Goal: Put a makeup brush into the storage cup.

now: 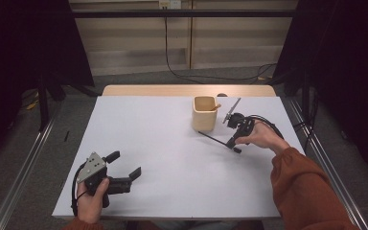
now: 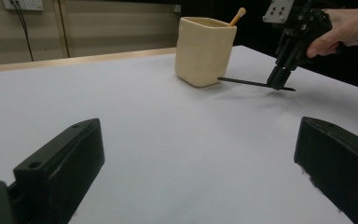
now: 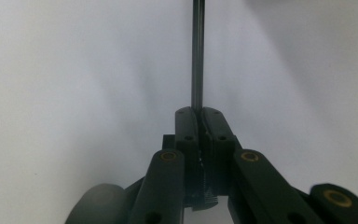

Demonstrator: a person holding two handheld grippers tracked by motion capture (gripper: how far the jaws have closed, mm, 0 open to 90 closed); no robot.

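A pale wooden cup [image 1: 204, 113] [image 2: 205, 51] stands at the back right of the white table [image 1: 163, 143], with a wooden stick [image 1: 215, 107] [image 2: 237, 16] leaning inside it. My right gripper [image 1: 234, 143] [image 2: 279, 80] [image 3: 198, 114] is shut on a thin black stick [image 1: 213, 138] [image 2: 244, 82] [image 3: 197, 56], gripped near one end. The stick runs almost level, low over the table, its free end close to the cup's base. At the front left my left gripper [image 1: 124, 164] [image 2: 198, 126] rests open with only bare table between its jaws.
A wooden strip [image 1: 187, 90] borders the table's far edge. Dark curtains [image 1: 24, 43] hang on both sides, and cables [image 1: 211, 76] lie on the floor behind. Metal rails [image 1: 24, 167] run along both sides of the table.
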